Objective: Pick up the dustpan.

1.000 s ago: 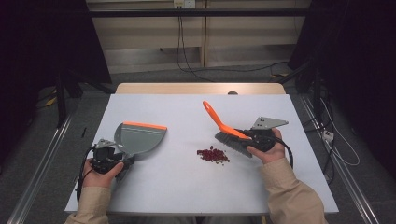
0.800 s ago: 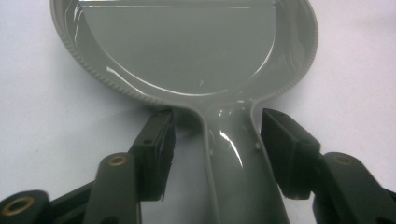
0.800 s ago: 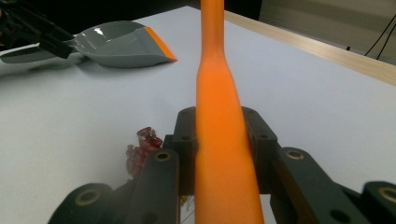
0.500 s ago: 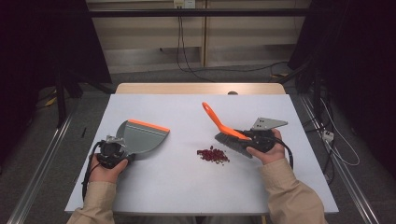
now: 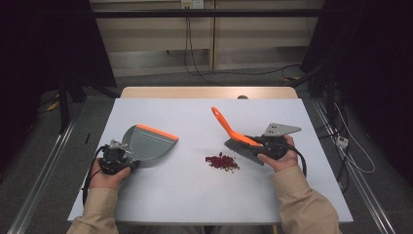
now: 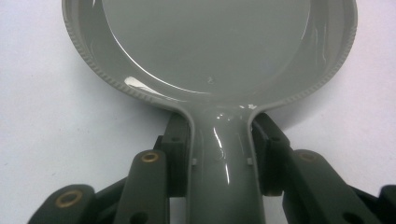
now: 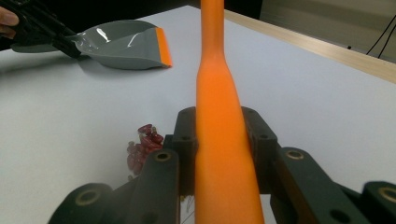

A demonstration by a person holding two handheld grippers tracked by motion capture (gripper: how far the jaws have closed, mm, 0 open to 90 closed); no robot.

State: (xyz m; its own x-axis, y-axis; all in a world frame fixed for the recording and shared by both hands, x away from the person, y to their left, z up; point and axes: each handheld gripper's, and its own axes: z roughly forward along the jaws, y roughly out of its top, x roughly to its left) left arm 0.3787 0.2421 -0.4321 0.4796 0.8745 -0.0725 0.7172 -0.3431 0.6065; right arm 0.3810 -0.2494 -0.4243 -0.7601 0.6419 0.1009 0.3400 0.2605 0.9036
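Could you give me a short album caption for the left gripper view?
Black jaws clamped on the handle of a grey dustpan resting on a white table.

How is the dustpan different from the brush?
The dustpan is mostly grey with an orange front edge; the brush has an all-orange handle above dark bristles. The dustpan lies flat on the table, while the brush's handle slants upward. The dustpan is broad and scoop-shaped; the brush is long and narrow. The red bits lie next to the brush, apart from the dustpan. Both are gripped at the handle: dustpan by the left gripper, brush by the right gripper.
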